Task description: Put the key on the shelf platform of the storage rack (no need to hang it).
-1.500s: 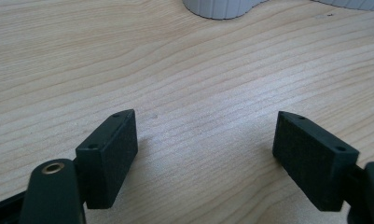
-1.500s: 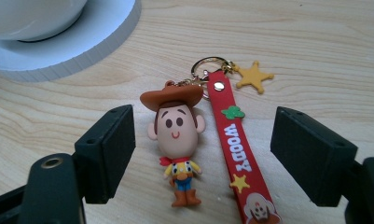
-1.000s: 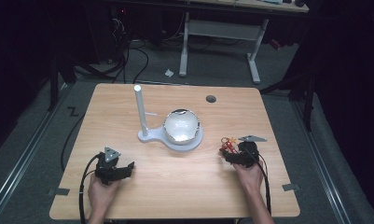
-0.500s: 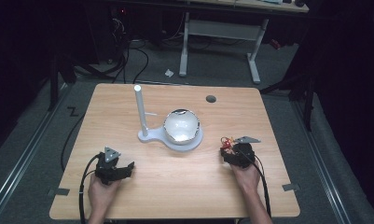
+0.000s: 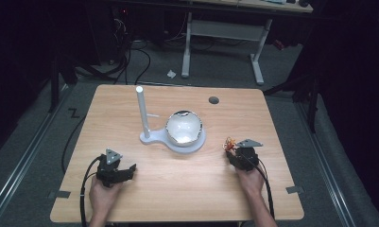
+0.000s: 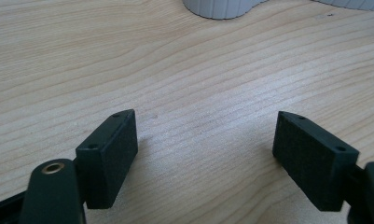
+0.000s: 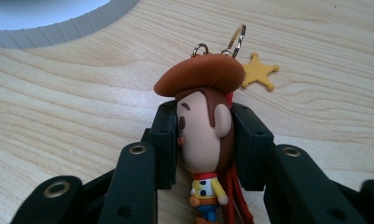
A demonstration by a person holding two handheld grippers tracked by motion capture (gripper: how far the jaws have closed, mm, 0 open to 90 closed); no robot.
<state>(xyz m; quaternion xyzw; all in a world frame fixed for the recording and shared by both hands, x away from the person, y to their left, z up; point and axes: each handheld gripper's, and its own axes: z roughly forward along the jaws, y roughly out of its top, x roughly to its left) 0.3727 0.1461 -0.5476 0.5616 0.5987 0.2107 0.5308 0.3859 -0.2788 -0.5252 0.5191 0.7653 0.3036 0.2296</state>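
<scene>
**Two hand-held grippers at a wooden table, one holding a cowboy keychain**

High view: a wooden table [image 5: 177,198] carries a white stand [image 5: 173,139] with an upright post [image 5: 142,111], and a shiny bowl [image 5: 184,127] sits on the stand's round base. The left gripper [image 5: 125,170] rests near the table's front left, held in a hand [image 5: 102,196]. The right gripper [image 5: 234,153] sits at the front right, just right of the stand.

Left gripper view: the two black jaws stand wide apart over bare wood, with nothing between them. The stand's ribbed edge [image 6: 219,8] shows at the top.

Right gripper view: the jaws are closed on the head of a small cowboy figure [image 7: 205,126] wearing a brown hat. A yellow star charm [image 7: 259,71] and metal rings [image 7: 236,39] lie on the wood just beyond the hat.
</scene>
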